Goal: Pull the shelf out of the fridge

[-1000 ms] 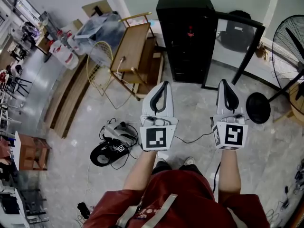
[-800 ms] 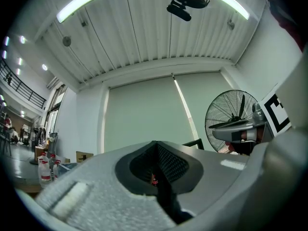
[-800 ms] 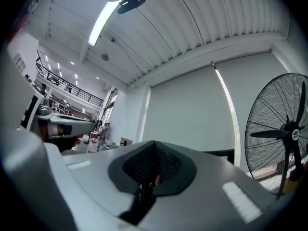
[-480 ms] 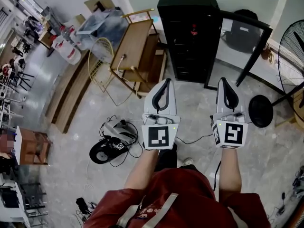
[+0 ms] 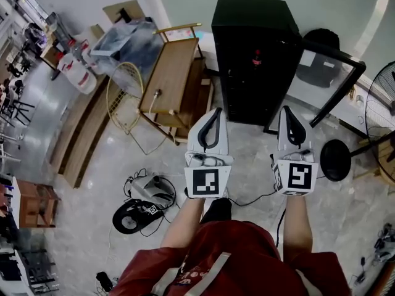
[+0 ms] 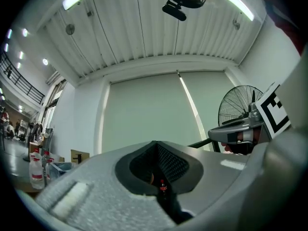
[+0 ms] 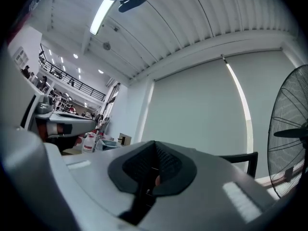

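The black fridge (image 5: pixel 256 54) stands ahead with its glass door (image 5: pixel 330 82) swung open to the right. A red-capped bottle (image 5: pixel 257 59) shows inside; the dark shelves (image 5: pixel 250 88) are hard to tell apart. My left gripper (image 5: pixel 208 113) and right gripper (image 5: pixel 288 111) are held side by side just short of the fridge front, both shut with nothing between the jaws. In the left gripper view the shut jaws of my left gripper (image 6: pixel 156 146) fill the bottom, and the bottle (image 6: pixel 162 187) peeks through the slit. My right gripper (image 7: pixel 155 146) points up at the wall.
A wooden cart (image 5: pixel 173 73) and a yellow wire frame (image 5: pixel 126 97) stand left of the fridge. A standing fan's round base (image 5: pixel 335 160) sits to the right, its head (image 7: pixel 291 129) nearby. Cables and a black device (image 5: pixel 139 205) lie on the floor at the left.
The person has stepped closer to the fridge, which looks larger and nearer now. Both grippers have moved forward with it and stay shut.
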Tool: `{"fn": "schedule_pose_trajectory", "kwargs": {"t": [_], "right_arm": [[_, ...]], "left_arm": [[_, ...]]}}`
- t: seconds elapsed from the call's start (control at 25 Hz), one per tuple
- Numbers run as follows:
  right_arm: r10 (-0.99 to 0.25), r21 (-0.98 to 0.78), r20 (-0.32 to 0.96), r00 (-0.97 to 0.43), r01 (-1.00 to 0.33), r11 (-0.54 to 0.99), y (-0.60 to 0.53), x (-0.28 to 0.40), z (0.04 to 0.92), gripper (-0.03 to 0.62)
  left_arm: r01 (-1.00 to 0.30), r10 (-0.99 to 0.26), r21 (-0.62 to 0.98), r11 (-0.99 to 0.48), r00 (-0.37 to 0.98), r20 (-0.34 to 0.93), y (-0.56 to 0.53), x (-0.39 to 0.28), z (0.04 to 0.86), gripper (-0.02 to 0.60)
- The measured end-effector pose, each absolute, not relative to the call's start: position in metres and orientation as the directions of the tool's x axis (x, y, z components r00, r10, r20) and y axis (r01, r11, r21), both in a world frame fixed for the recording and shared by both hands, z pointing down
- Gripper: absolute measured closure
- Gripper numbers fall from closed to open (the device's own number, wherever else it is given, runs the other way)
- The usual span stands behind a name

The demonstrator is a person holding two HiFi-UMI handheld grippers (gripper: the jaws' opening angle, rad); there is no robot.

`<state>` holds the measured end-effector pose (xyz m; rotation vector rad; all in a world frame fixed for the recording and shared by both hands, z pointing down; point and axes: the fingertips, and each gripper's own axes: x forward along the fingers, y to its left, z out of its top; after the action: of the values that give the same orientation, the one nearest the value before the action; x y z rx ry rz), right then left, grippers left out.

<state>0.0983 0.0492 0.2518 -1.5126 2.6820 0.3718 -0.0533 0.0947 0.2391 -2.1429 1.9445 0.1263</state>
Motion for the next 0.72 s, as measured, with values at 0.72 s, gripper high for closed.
{"fn": "schedule_pose_trajectory", "kwargs": {"t": [0.72], "right_arm": [[-0.873,0.209,-0.087,-0.481,-0.865,0.456,-0.126,-0.005,0.277,0.594]], "left_arm": [[-0.985,-0.963,-0.062,-0.159,0.169,-0.209,-0.092,-0.147,0.261,0.581]]}}
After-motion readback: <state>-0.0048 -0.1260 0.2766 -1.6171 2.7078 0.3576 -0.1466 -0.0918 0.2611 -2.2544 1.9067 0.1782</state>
